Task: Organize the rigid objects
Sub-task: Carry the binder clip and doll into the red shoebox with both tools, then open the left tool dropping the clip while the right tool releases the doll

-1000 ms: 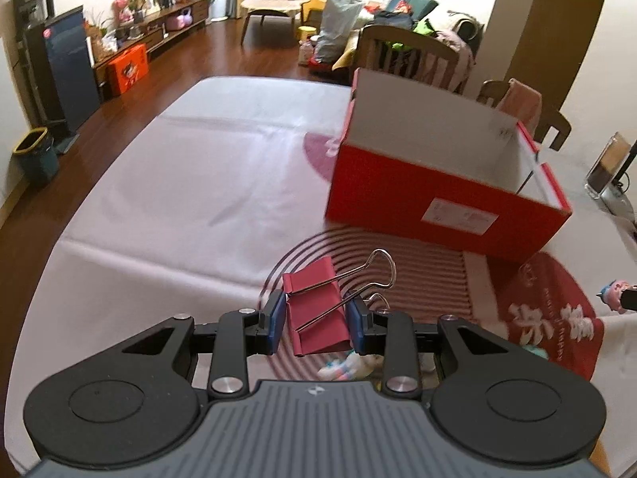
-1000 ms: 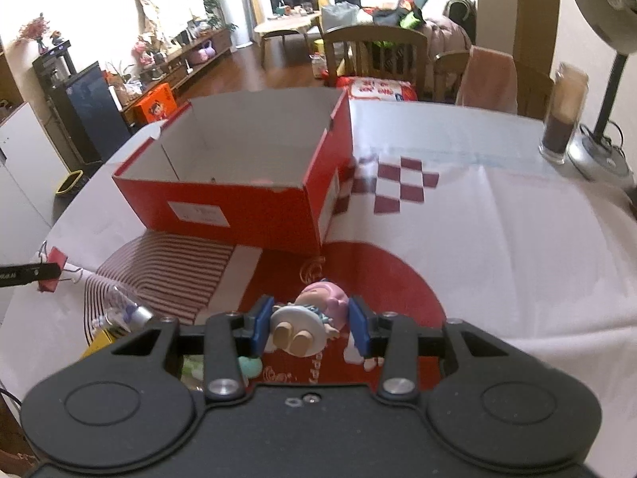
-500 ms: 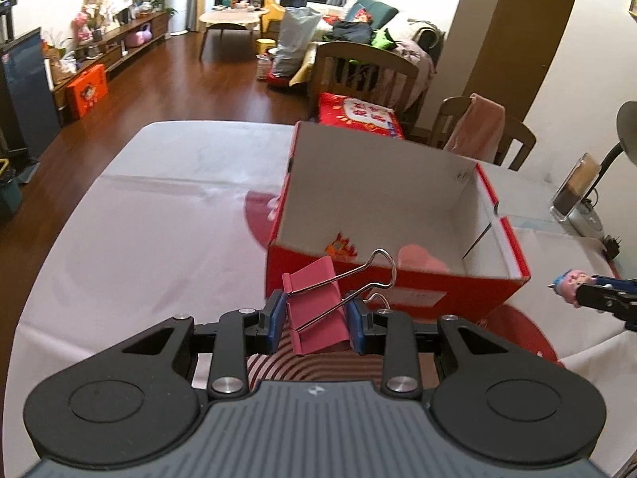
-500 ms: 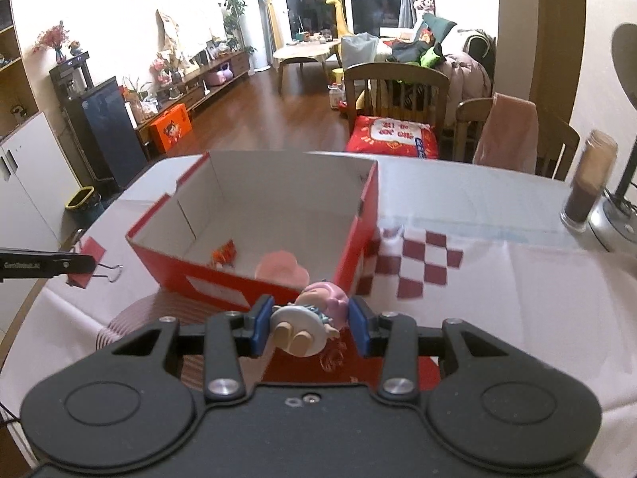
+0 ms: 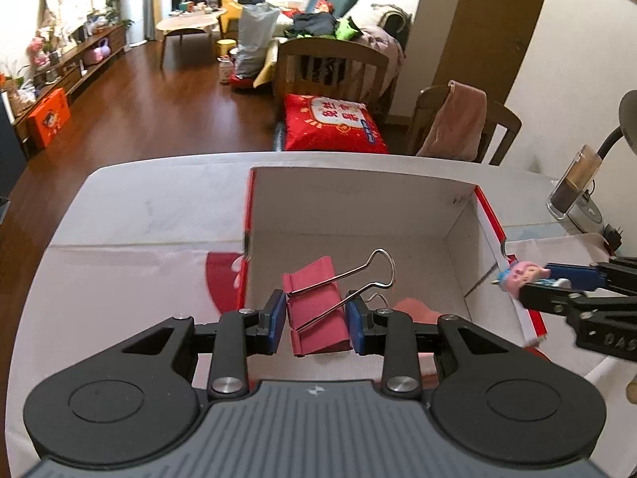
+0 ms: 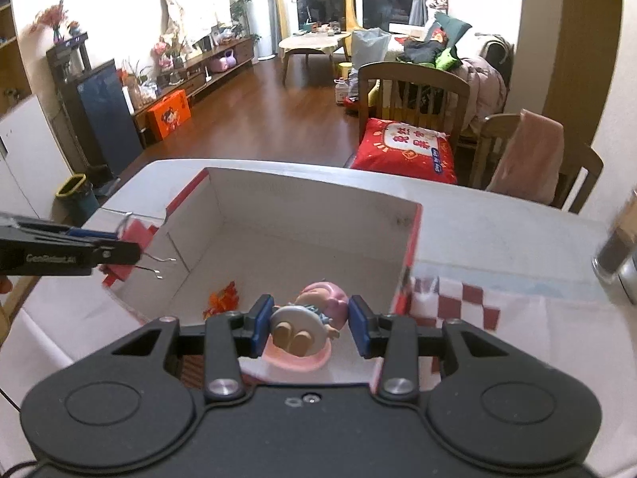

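Hovering over the open box (image 5: 358, 207), both loads now poised for the drop. Left gripper (image 5: 317, 324) pinching a pink binder clip (image 5: 314, 306) by its flat metal body, wire handles jutting forward and up; right gripper (image 6: 309, 328) pinching a small figurine (image 6: 314, 310) at the waist, round base and feet turned toward the camera. A second ago, both carried low over the cloth (image 5: 131, 279) with the box well ahead; since then, brought forward over the near rim, with white cardboard floor showing straight beyond each set of pads. Likely next: release, each piece falling beside what already lies below — a pink rounded piece (image 5: 414, 310) just right of the clip, an orange-red scrap (image 6: 223, 298) left of the figurine. Box red outside, matte white inside, thin-walled, corners creased. Clip smooth, painted, with springy steel loops; figurine glossy plastic, pink-haired, hard and rounded, apt to roll on landing.
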### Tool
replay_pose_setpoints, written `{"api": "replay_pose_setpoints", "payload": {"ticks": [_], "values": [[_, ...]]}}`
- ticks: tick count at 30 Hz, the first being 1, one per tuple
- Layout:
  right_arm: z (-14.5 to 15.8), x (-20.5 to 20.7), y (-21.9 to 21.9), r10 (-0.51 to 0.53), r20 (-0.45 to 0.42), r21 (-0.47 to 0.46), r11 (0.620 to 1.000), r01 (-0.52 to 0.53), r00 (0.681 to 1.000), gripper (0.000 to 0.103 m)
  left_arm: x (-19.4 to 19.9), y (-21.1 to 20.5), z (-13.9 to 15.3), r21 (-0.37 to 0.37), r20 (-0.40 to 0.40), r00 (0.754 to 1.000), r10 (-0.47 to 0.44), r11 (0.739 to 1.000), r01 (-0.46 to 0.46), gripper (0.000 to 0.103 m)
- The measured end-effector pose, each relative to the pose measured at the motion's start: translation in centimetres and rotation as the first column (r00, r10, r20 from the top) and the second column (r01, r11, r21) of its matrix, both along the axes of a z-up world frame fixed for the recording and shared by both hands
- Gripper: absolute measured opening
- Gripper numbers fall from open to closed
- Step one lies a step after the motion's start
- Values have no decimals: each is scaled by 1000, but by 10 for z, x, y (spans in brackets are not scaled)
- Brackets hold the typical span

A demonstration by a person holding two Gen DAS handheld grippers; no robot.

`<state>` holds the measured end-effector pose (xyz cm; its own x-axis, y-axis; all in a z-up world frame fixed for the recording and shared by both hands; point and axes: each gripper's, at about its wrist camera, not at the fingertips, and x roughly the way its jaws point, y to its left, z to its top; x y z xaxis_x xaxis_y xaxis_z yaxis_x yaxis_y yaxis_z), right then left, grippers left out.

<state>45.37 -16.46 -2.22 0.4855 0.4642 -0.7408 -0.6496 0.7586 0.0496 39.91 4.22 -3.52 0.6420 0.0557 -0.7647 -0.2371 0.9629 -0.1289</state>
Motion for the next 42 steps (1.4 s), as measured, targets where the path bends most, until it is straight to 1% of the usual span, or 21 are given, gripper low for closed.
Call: {"api": "replay_pose_setpoints", "payload": {"ticks": [4,6,13,15,20,23,26,33,36,38,42], "values": [[-17,15,21,7,25,-52,999,-6,1000,40,29,-2,-12,7,-21,999,-36,999,36,32],[-26,24,28,-1,23,-74,997,3,1000,40,46,-3,-22,13,-40,998,-47,999,47,32],[-60,48,50,-30,-34,-160,987,24,999,40,91,-5,-56,7,-105,993,-62,998,63,32],[-66,51,56,-31,-56,-182,983,20,998,40,100,-7,-64,6,-124,990,-65,998,66,32],[-78,55,68,-43,-77,-221,975,25,996,40,119,-11,-82,1,-170,982,-85,996,86,32],[-82,54,72,-34,-78,-244,970,14,996,40,128,-12,-91,3,-200,976,-89,996,91,32],[-85,54,74,-29,-88,-261,965,5,996,40,134,-10,-98,-24,-237,967,-91,996,88,32],[-90,58,76,-57,-109,-286,958,24,992,40,140,-12,-112,-39,-292,951,-98,995,90,32],[-92,58,76,-64,-128,-297,955,24,990,38,143,-11,-113,-52,-306,947,-97,995,85,32],[-91,60,76,-66,-130,-295,955,25,989,40,144,-12,-115,-57,-320,942,-104,994,90,32],[-89,59,75,-61,-135,-289,957,20,989,42,142,-11,-114,-56,-314,945,-95,995,81,32]]}}
